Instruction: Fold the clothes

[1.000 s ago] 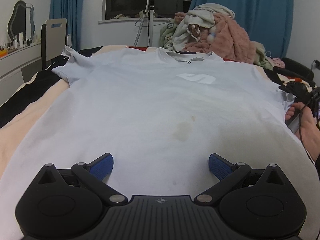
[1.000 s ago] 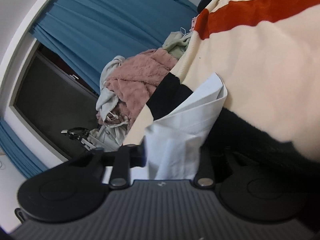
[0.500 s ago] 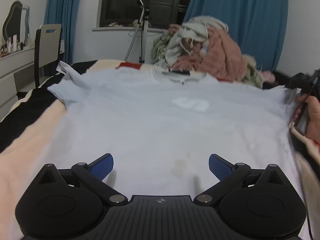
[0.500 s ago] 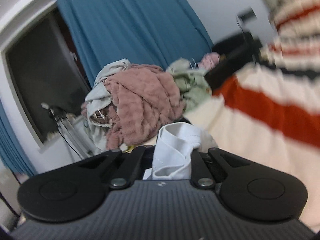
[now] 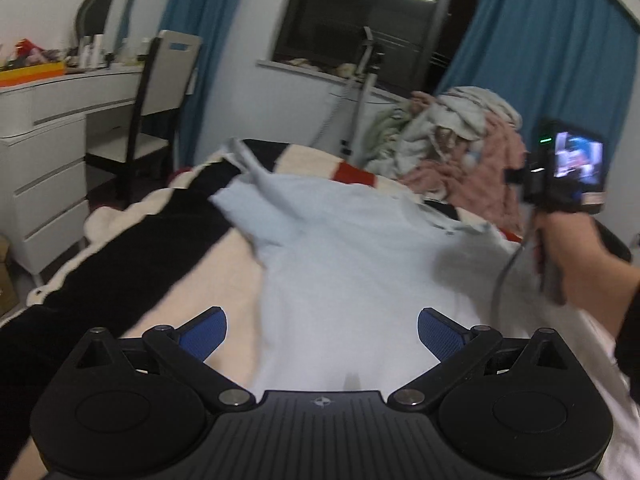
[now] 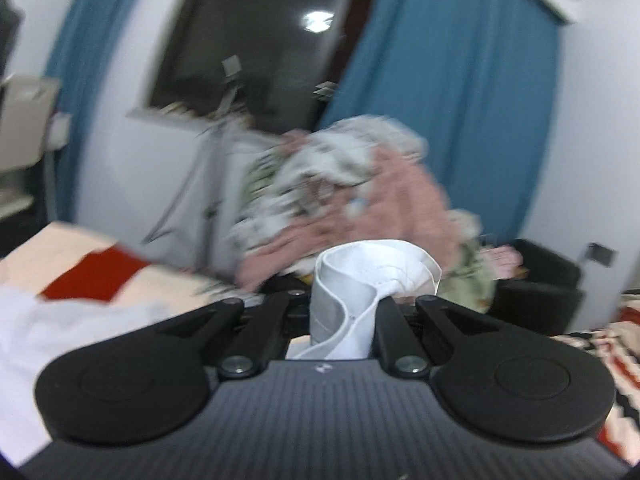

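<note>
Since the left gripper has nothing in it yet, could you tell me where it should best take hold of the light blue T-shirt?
Grip the far sleeve of the T-shirt, coming from the bed's open side; that sleeve sticks up off the bed, so the left gripper's open fingers can likely close around it.

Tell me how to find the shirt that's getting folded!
Look at the bed with the striped blanket, in front of the blue curtains. Spread on it is a pale blue T-shirt, one edge pinched in the right gripper. Unlike the heaped clothes pile behind, it lies mostly flat by itself.
</note>
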Tool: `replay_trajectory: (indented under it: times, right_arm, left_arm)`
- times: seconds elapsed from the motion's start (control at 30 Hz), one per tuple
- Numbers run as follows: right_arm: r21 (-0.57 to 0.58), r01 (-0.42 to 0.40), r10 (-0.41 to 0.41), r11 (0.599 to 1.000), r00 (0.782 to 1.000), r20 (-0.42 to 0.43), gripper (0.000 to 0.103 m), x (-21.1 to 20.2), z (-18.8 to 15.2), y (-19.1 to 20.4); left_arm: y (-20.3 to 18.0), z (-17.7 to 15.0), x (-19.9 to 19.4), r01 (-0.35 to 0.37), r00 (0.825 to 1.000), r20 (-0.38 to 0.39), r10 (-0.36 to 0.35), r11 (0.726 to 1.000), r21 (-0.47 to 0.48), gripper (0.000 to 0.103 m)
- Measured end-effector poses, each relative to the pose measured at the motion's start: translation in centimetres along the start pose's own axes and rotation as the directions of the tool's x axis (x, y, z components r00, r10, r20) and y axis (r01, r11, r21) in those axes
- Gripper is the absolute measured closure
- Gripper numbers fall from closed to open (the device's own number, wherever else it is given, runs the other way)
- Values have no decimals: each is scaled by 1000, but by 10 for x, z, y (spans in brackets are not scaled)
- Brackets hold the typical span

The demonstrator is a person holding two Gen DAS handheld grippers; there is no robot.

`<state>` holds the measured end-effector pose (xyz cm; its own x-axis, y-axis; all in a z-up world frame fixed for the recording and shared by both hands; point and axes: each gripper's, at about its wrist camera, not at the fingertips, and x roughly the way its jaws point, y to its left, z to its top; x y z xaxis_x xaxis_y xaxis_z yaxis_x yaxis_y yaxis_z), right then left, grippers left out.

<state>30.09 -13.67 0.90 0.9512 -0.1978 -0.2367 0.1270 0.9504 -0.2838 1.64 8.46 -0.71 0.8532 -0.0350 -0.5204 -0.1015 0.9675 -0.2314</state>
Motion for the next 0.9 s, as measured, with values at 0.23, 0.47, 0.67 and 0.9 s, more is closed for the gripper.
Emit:
replay_trajectory:
  times: [0.23, 0.47, 0.67, 0.9]
  right_arm:
    - [40, -164, 167, 986, 981, -93, 50, 29, -28, 76]
    - [184, -309, 323, 933, 945, -51, 5, -21, -11, 45]
    - [266, -327, 338, 907, 941, 3, 5, -121, -5, -18]
    - [314, -316, 330, 895, 944, 8, 5, -264, -44, -88]
  left_arm:
    - [17, -7, 27, -1, 998, -60, -1, 999, -39, 0]
    - [10, -12, 35, -5, 998, -70, 4, 1000, -22, 0]
    - [-7, -15, 22, -18, 999, -41, 19, 999, 32, 0]
    - [-32, -26, -11, 17, 1000, -28, -15, 995, 94, 1]
